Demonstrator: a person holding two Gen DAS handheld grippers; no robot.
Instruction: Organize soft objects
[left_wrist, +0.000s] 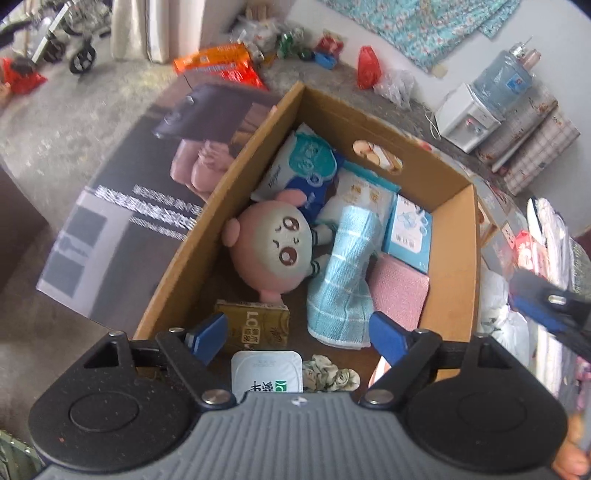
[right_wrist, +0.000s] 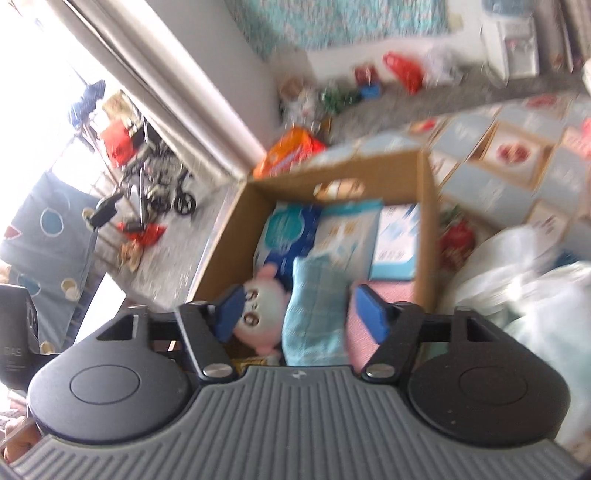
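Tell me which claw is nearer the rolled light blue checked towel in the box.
Probably right. The right claw brackets the rolled light blue checked towel; the left claw hangs open just short of its end.

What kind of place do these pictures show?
Probably a lived-in room of a home, used partly for storage. A white water dispenser with a blue bottle, a black-wheeled wheelchair by the bright doorway, and an open brown cardboard box of soft goods suggest this.

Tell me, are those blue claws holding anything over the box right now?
No, nothing is held. The left gripper and the right gripper both stand open above the cardboard box; the blue towel lies loose inside, touched by neither.
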